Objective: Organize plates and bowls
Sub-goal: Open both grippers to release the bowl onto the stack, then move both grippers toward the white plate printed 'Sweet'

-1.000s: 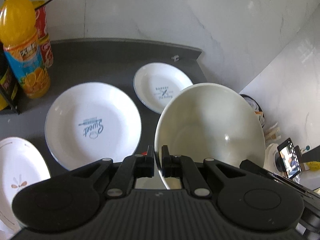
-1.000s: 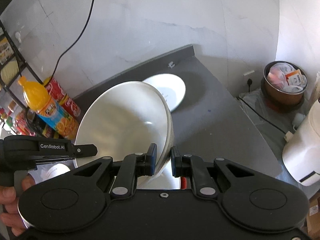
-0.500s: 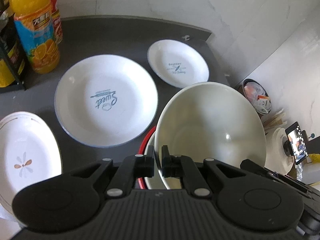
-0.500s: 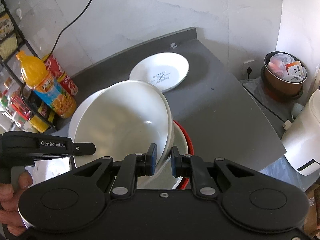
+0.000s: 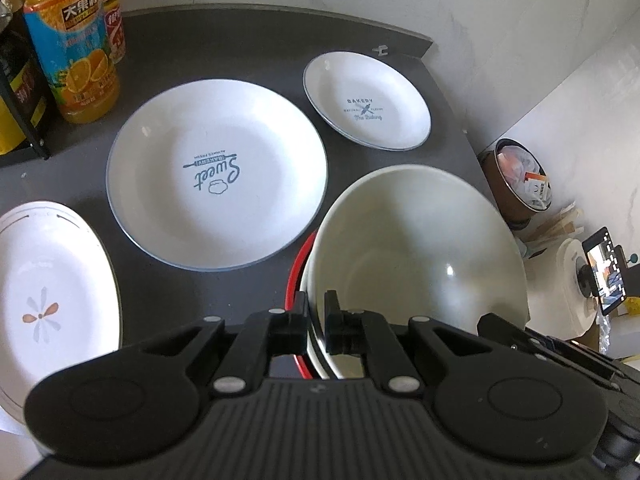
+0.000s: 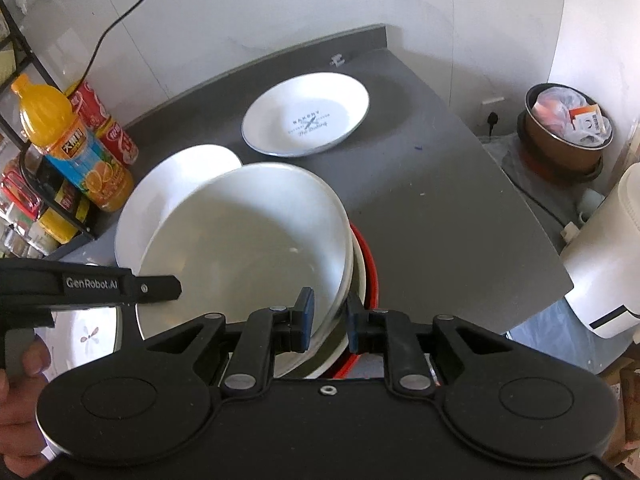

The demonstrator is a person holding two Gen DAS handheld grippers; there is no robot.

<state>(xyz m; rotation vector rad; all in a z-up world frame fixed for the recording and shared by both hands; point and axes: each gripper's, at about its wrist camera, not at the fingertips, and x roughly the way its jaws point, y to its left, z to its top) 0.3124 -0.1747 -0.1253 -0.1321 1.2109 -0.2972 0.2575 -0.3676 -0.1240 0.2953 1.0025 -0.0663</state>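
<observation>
Both grippers hold one large white bowl (image 5: 416, 248) by its rim. My left gripper (image 5: 316, 320) is shut on its near left rim. My right gripper (image 6: 328, 320) has its jaws a little apart around the near right rim of the bowl (image 6: 244, 248). The bowl sits in a red-rimmed bowl (image 5: 294, 276) (image 6: 370, 272) on the dark counter. A large "Sweet" plate (image 5: 216, 172) lies left of it, a small "Bakery" plate (image 5: 366, 100) (image 6: 306, 120) behind, and a flower plate (image 5: 44, 304) at the near left.
An orange juice bottle (image 5: 72, 48) (image 6: 76, 148) and red cans (image 6: 108, 128) stand at the counter's back left by a wire rack (image 6: 24, 184). The counter (image 6: 432, 208) ends at the right, with a full bin (image 6: 568, 128) and a white appliance (image 6: 604, 264) on the floor beyond.
The white bowl has come down from a tilted hold above the counter into the red-rimmed bowl. My right gripper's jaws have widened a little around the rim.
</observation>
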